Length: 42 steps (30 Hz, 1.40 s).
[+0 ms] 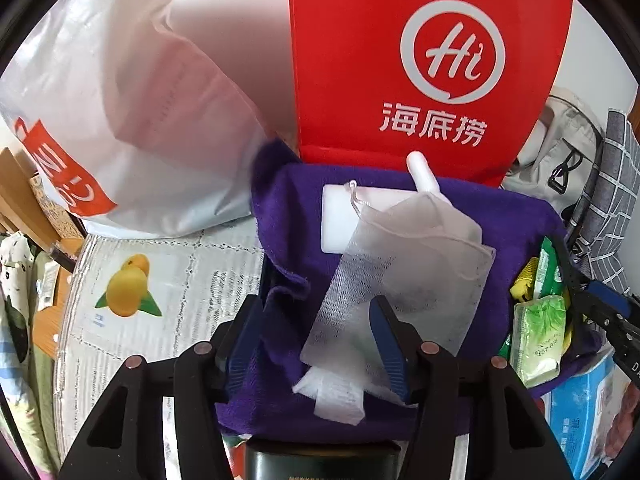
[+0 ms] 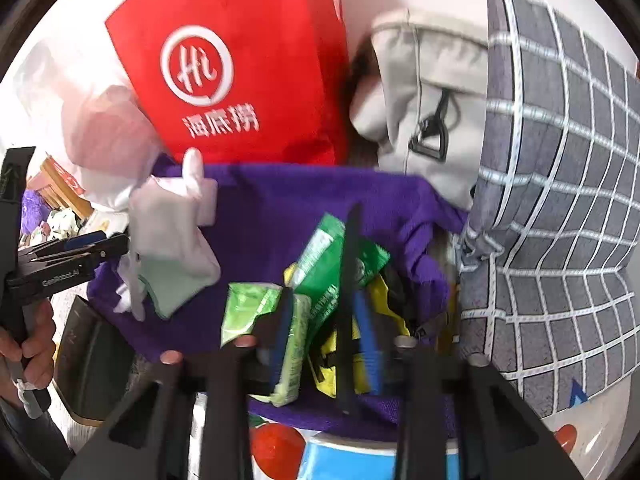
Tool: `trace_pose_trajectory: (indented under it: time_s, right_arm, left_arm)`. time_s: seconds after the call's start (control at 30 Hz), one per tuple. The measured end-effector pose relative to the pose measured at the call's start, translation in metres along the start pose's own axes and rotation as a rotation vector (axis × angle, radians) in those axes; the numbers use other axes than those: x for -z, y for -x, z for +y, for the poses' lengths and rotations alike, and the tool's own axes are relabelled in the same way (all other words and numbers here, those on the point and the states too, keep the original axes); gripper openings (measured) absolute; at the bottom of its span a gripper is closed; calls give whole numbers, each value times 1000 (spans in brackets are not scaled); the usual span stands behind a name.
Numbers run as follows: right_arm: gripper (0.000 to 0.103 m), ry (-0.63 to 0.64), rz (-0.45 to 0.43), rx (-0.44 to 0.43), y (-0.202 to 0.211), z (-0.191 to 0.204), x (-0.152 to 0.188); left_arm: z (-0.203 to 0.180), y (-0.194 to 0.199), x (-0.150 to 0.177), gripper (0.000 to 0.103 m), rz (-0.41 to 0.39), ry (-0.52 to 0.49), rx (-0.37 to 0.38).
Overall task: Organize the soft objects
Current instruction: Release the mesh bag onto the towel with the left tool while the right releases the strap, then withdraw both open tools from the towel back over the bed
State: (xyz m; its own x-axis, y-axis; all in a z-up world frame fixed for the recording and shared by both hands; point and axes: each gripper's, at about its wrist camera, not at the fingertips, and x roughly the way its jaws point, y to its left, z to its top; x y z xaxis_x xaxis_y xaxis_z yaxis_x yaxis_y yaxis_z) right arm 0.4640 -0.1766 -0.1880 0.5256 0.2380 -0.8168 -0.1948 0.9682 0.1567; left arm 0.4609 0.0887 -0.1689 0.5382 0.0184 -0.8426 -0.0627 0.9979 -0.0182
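A white plastic bag (image 1: 132,92) slumps at the upper left of the left wrist view, beside a red paper bag (image 1: 400,60) standing upright at top centre. Below them a purple cloth bin (image 1: 520,216) holds the soft goods, apparently as the collecting spot. The left gripper (image 1: 316,332) hangs over it at lower centre, its jaws partly apart with a white mesh pouch (image 1: 400,272) draped across the right finger; no pad visibly presses it, so it looks freshly let go. At the bin's right edge lies a green tissue pack (image 1: 540,336). In the right wrist view the right gripper (image 2: 326,344) stands narrowly apart at lower centre, the tissue pack beside its left finger and a dark strap (image 2: 348,280) between the fingers; whether either is touched is unclear through blur. A grey checked cushion (image 2: 560,200) fills the right. The bin's floor and lower packets are hidden.
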Motion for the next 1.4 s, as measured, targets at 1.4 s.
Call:
trace_pose_trajectory:
  time_s: [1.4]
  right_arm:
    - [73,278,137,-104,54,157,210]
  left_arm:
    - [84,119,166,63,6,104,113]
